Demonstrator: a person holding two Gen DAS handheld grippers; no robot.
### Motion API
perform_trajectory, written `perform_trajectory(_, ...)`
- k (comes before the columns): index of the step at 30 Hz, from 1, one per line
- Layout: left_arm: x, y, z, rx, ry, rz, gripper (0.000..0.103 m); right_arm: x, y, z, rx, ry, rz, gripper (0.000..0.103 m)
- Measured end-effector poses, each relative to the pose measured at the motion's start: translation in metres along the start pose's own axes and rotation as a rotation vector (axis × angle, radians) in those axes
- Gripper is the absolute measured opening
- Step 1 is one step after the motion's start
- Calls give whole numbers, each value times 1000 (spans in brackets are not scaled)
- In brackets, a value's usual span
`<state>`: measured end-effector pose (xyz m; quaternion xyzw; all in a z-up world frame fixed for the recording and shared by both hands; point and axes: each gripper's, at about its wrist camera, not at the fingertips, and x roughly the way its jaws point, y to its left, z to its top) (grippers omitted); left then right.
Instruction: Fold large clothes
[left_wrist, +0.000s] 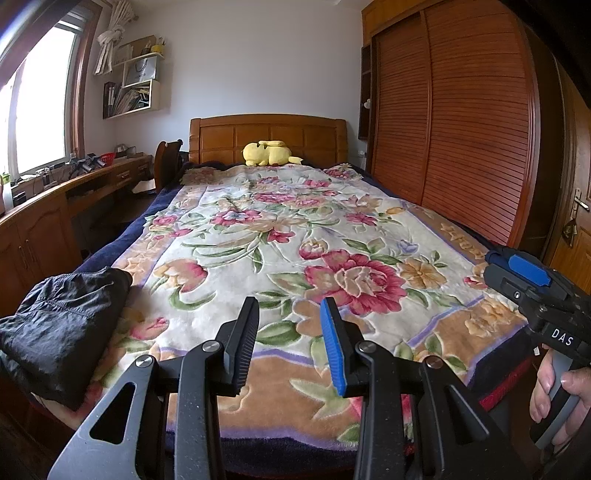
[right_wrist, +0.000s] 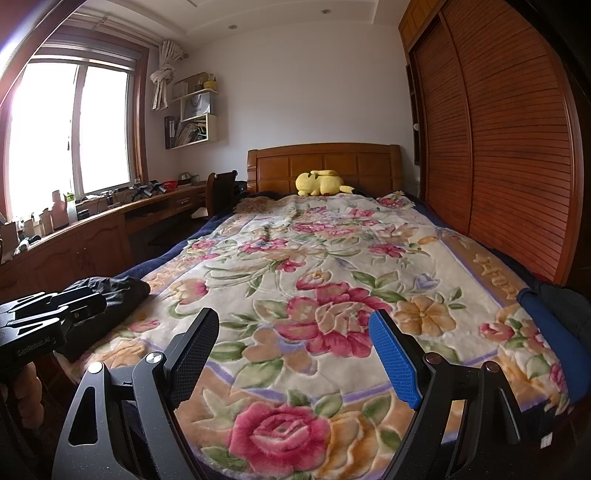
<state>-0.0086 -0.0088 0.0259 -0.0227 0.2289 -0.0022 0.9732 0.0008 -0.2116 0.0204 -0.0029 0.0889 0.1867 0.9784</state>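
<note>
Ahead of the left tongs (left_wrist: 290, 314) lay a bed with a flowery blanket (left_wrist: 295, 236). Those tongs stood partly apart with nothing between them. A folded black garment (left_wrist: 62, 325) sat on the bed's near corner, left of them. The right tongs (left_wrist: 517, 273) showed at the far right, held by a hand (left_wrist: 557, 398).

From the right wrist view, the right tongs (right_wrist: 295, 339) gaped wide and empty above the blanket. The black garment (right_wrist: 110, 291) lay to their left, just behind the left tongs (right_wrist: 51, 302). A yellow plush toy (right_wrist: 323, 182) rested far ahead by the headboard (right_wrist: 325, 162).

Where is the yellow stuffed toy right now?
The yellow stuffed toy lies at the far end of the bed, against the wooden headboard, on the floral blanket, in both views.
</note>
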Motion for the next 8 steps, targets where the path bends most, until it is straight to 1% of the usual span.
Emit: perform_trajectory(8, 0, 0, 0, -1, 0, 1, 35, 0, -1, 0, 1, 1, 4, 85)
